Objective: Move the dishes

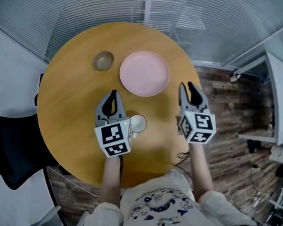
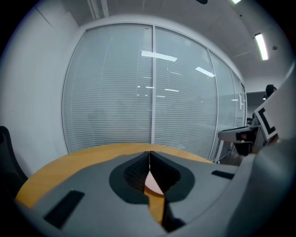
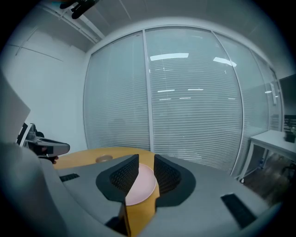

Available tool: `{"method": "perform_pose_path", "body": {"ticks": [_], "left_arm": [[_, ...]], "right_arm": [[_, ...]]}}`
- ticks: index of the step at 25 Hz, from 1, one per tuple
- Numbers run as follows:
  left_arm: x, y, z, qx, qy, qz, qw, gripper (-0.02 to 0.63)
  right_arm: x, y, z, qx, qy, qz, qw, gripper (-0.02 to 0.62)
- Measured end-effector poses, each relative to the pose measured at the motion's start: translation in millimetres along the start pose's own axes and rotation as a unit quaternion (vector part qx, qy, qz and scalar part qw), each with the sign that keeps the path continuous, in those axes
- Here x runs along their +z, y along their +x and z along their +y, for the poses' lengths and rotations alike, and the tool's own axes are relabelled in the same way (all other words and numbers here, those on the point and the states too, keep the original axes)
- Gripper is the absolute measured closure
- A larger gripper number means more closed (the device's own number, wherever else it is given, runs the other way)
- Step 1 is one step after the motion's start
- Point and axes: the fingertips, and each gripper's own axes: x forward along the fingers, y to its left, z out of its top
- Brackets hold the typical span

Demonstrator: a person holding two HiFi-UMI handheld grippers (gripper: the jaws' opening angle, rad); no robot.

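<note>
A pink plate [image 1: 144, 73] lies on the round wooden table [image 1: 70, 114], with a small brown bowl [image 1: 103, 60] to its left. A white cup [image 1: 138, 123] stands by the body of my left gripper [image 1: 112, 95]. That gripper hovers just short of the plate's near left rim, tips together and empty. In the left gripper view the left gripper [image 2: 149, 155] shows the plate [image 2: 152, 184] through a slit below its touching tips. My right gripper [image 1: 188, 88] hangs past the plate's right rim, open and empty. The right gripper view has the right gripper [image 3: 145, 159] framing the plate [image 3: 140, 184], the bowl [image 3: 103, 159] further left.
A black chair [image 1: 15, 151] stands at the table's left. Glass walls with blinds [image 1: 183, 17] run behind the table. A white desk [image 1: 279, 101] and other gear stand on the wood floor [image 1: 228, 128] at the right.
</note>
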Motion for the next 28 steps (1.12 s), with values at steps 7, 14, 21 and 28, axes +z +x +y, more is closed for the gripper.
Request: {"method": "perform_pose_path", "body": {"ticks": [7, 14, 21, 28], "left_arm": [[-24.2, 47.3, 9.2, -0.002, -0.005, 0.046, 0.9989, 0.601], [-49.4, 79.6, 20.5, -0.007, -0.029, 0.085, 0.9959, 0.601], [-77.8, 100.8, 28.2, -0.015, -0.058, 0.119, 0.991, 0.601], [-105.1, 119.6, 22.7, -0.034, -0.087, 0.154, 0.9836, 0.601]], "right_arm": [[-19.1, 49.9, -10.4, 0.009, -0.001, 0.029, 1.0, 0.506], [-45.1, 86.4, -10.5, 0.018, -0.007, 0.061, 0.998, 0.498], [-73.1, 113.1, -12.7, 0.018, -0.011, 0.092, 0.996, 0.486], [-99.5, 130.7, -20.7, 0.007, -0.008, 0.123, 0.992, 0.485]]}}
